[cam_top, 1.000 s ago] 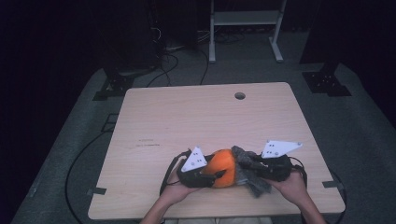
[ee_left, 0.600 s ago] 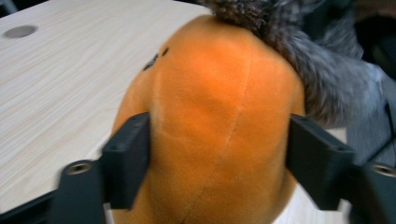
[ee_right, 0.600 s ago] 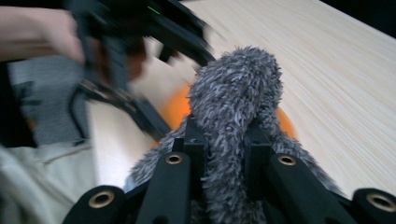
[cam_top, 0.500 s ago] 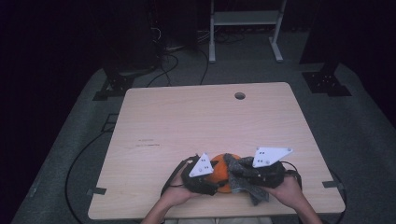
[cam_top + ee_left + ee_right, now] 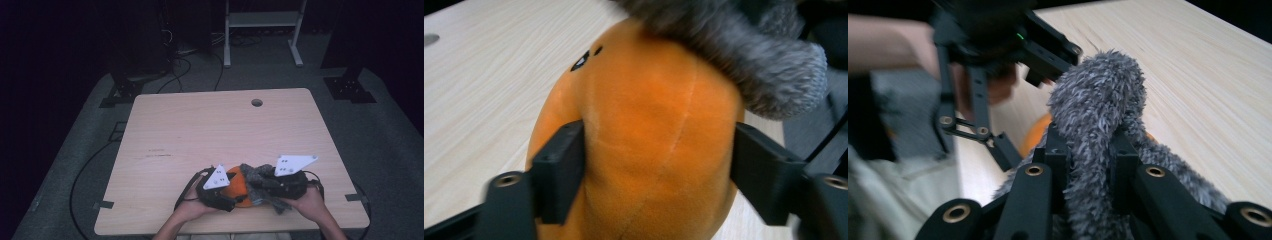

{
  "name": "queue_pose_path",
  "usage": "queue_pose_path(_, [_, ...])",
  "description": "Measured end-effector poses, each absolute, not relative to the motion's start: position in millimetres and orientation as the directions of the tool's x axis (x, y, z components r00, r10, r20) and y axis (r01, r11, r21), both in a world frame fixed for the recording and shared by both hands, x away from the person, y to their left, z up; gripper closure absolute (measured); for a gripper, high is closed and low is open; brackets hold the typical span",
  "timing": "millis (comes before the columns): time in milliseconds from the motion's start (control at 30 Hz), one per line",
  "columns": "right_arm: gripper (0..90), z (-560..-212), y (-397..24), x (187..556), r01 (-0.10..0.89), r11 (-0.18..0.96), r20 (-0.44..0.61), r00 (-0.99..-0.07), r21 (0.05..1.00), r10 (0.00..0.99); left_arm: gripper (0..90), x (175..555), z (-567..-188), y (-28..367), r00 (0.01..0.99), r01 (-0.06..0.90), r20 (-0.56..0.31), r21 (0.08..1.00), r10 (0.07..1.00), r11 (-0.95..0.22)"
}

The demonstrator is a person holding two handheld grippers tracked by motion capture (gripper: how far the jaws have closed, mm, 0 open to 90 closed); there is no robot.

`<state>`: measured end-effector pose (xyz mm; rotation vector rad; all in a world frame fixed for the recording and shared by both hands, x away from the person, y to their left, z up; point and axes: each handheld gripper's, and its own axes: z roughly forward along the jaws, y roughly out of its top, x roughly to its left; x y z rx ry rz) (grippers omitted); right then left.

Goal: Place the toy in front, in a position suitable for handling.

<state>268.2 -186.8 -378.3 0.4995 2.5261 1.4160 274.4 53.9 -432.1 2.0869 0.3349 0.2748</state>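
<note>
Two grippers meet at the table's [image 5: 165, 125] near edge. The left gripper [image 5: 656, 165] has just been opening its jaws, which flank the orange plush toy [image 5: 649, 140] with contact unclear; its own view shows small black face marks that the high view misses. The grey fuzzy cloth [image 5: 1098, 105] drapes over the toy, pinched tightly by the right gripper [image 5: 1088, 165].

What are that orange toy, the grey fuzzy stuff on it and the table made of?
The orange toy looks like soft short-pile plush: matte, with a stitched seam. The grey fuzzy part seems to be shaggy, long-pile fabric. The table looks like pale wood-grain laminate, though it could be real wood.
</note>
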Motion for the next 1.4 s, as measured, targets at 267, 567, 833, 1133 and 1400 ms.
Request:
queue_pose_path(267, [76.4, -393.1, -218.0, 288.6, 0.313, 0.430, 0.081, -0.875, 0.847, 0.477, 35.5, 273.9, -431.9, 60.1, 0.938, 0.116, 0.063, 0.868, 0.340, -0.482])
queue_pose_path(567, [76.3, -379.2, -207.0, 277.8, 0.256, 0.410, 0.087, -0.918, 0.875, 0.386, 34.6, 273.0, -436.5, 55.7, 0.940, 0.117, 0.054, 0.876, 0.337, -0.468])
queue_pose_path(833, [76.5, -399.5, -227.0, 296.7, 0.358, 0.413, 0.130, -0.864, 0.837, 0.486, 36.1, 279.5, -439.0, 61.7, 0.933, 0.182, -0.027, 0.895, 0.358, -0.407])
queue_pose_path(1133, [76.3, -382.2, -205.3, 282.3, 0.275, 0.404, 0.110, -0.916, 0.873, 0.387, 36.1, 278.0, -440.0, 61.7, 0.929, 0.175, -0.016, 0.899, 0.370, -0.401])
queue_pose_path(1400, [76.4, -401.3, -229.7, 298.7, 0.391, 0.414, 0.147, -0.848, 0.822, 0.510, 37.8, 286.9, -436.8, 74.5, 0.909, 0.248, -0.103, 0.912, 0.404, -0.326])
